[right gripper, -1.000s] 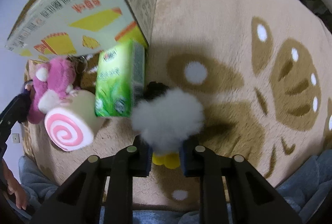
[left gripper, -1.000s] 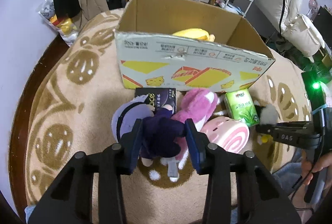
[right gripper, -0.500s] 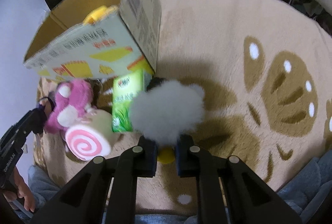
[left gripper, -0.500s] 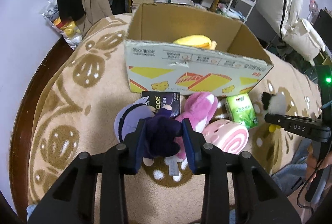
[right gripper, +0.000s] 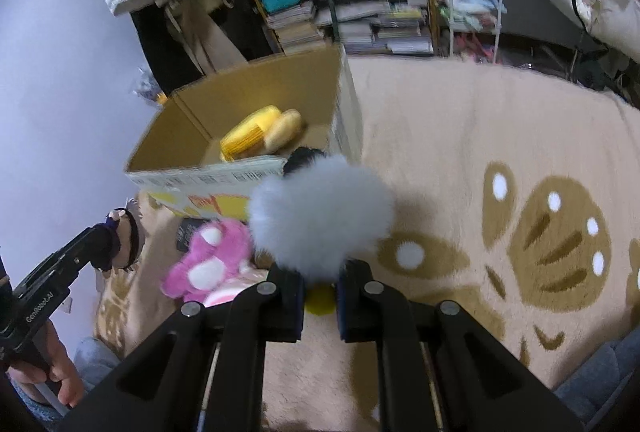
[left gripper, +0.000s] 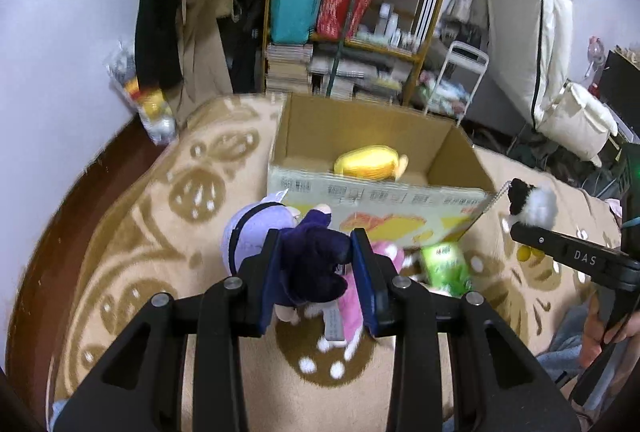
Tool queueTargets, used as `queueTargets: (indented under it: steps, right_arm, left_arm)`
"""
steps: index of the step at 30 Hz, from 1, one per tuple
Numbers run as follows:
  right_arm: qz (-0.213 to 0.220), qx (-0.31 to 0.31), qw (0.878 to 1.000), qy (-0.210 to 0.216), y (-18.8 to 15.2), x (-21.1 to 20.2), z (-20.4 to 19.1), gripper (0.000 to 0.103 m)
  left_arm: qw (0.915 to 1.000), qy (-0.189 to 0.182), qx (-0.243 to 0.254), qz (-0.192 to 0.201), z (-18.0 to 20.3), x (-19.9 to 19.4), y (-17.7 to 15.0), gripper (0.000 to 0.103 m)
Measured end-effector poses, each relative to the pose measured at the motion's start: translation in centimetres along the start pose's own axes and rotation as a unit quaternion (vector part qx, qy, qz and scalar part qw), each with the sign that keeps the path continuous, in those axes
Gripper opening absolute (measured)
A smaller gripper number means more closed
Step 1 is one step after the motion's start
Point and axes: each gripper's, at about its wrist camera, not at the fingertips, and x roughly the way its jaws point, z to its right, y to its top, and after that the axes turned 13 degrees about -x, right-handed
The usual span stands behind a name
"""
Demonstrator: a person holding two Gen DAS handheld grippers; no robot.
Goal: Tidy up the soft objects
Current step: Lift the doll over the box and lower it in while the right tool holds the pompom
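Up close, left gripper [left gripper: 318,272] is clamped on a dark purple plush doll with a lavender head [left gripper: 312,260], held clear of the beige round rug with brown flower pattern [left gripper: 160,232]. Right gripper [right gripper: 320,296] is pinched tight on a fluffy white pompom toy with black ear and yellow feet [right gripper: 320,216], also off the rug. Below them on the rug: pink plush bear [right gripper: 212,256], pink swirl roll cushion [right gripper: 224,296], green tissue pack [left gripper: 444,266], all just in front of the open cardboard box with yellow print [left gripper: 380,199]. Yellow plush toy [left gripper: 370,161] lies inside the box. Farther back, a cluttered wooden shelf [left gripper: 352,11].
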Motion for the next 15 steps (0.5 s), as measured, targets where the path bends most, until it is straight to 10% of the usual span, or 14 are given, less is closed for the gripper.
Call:
queueTargets:
  steps: [15]
  right_arm:
    - [0.157, -0.037, 0.986, -0.027, 3.1, -4.2, -1.4, 0.013]
  left_arm:
    - [0.9829, -0.063, 0.044, 0.167, 2.6, -5.4, 2.3, 0.034]
